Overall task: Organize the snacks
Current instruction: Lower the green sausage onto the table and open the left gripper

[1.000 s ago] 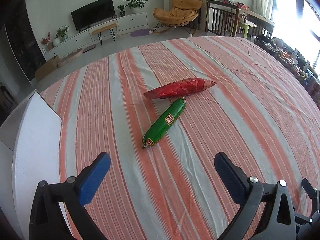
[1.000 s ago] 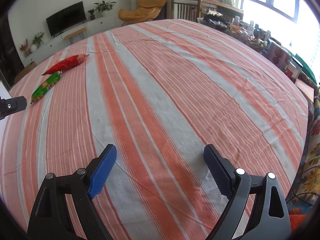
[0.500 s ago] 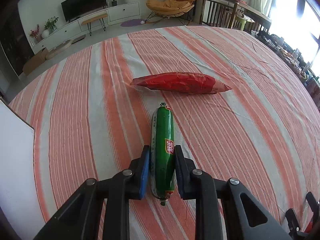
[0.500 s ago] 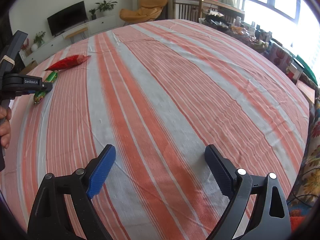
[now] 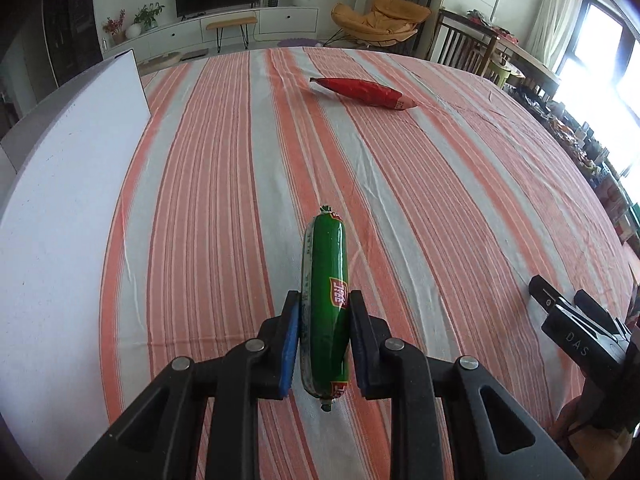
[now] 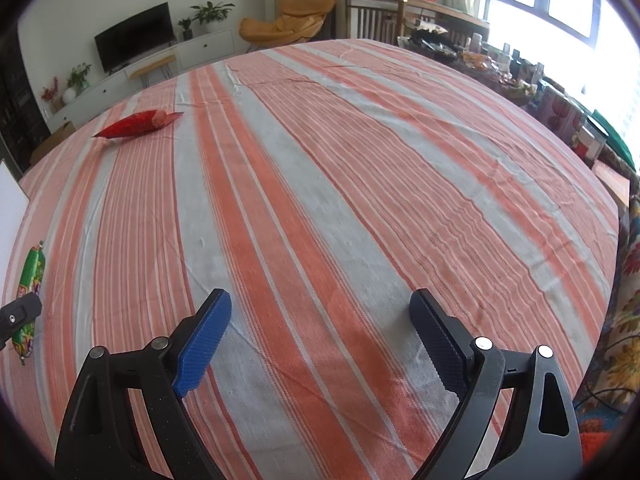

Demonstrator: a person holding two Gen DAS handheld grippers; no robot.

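My left gripper [image 5: 323,320] is shut on a green sausage snack [image 5: 326,280] and holds it lengthwise above the striped tablecloth [image 5: 440,184]. The sausage also shows at the left edge of the right wrist view [image 6: 30,280], with part of the left gripper in front of it. A red snack packet [image 5: 362,92] lies on the cloth far ahead; in the right wrist view [image 6: 136,124] it lies at the far left. My right gripper [image 6: 320,320] is open and empty over the cloth.
A white board [image 5: 60,184] lies along the table's left side. The other gripper's body [image 5: 580,332] sits at the right edge of the left wrist view. Cluttered shelves [image 6: 560,108] and a wooden chair [image 6: 376,16] stand beyond the right and far table edges.
My left gripper closed on the green sausage, lifted it and carried it back away from the red packet, towards the white board side. The right gripper has hardly moved.
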